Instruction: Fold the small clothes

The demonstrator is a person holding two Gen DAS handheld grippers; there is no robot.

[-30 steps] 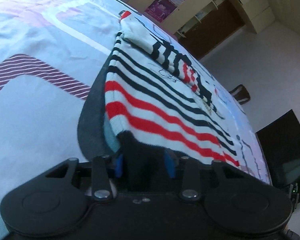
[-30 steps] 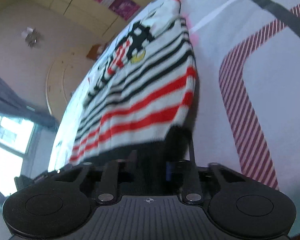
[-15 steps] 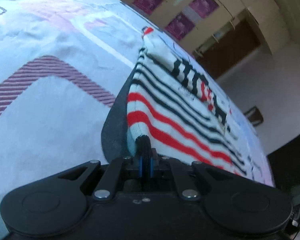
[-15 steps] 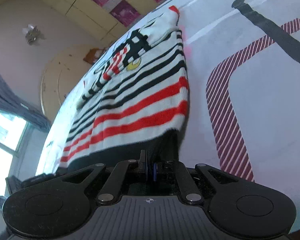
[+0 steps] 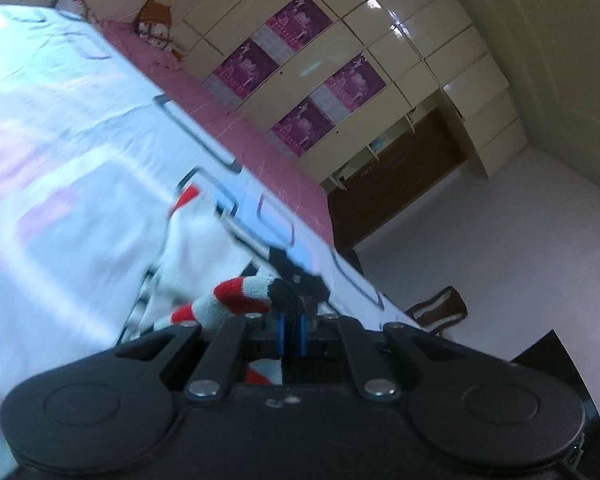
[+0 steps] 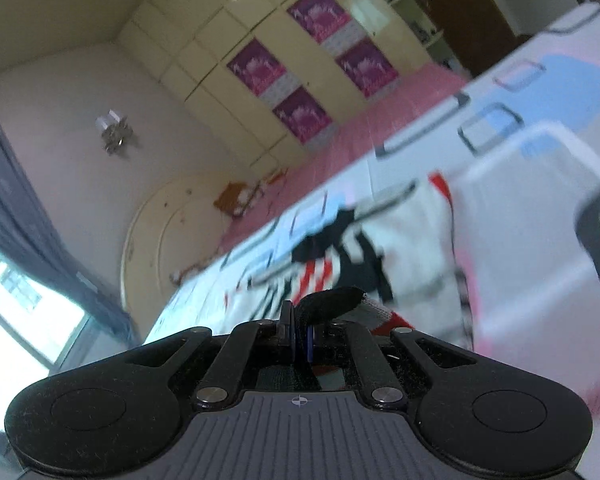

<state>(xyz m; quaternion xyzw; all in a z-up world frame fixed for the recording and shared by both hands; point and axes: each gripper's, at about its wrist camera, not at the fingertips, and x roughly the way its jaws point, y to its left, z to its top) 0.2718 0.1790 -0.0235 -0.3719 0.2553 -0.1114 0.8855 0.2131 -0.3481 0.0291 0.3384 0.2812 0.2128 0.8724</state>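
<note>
I'm clamping both tools, left tool (image 5: 292, 326) and right tool (image 6: 299, 336), tight on the dark hem of the red-black-white striped knit sweater (image 5: 236, 300), lifting it above the patterned bed sheet (image 5: 60, 160).

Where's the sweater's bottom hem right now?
The striped knit sweater's black hem is pinched in both claws, left and right, lifted off the patterned bedsheet, low in each wrist view.
</note>
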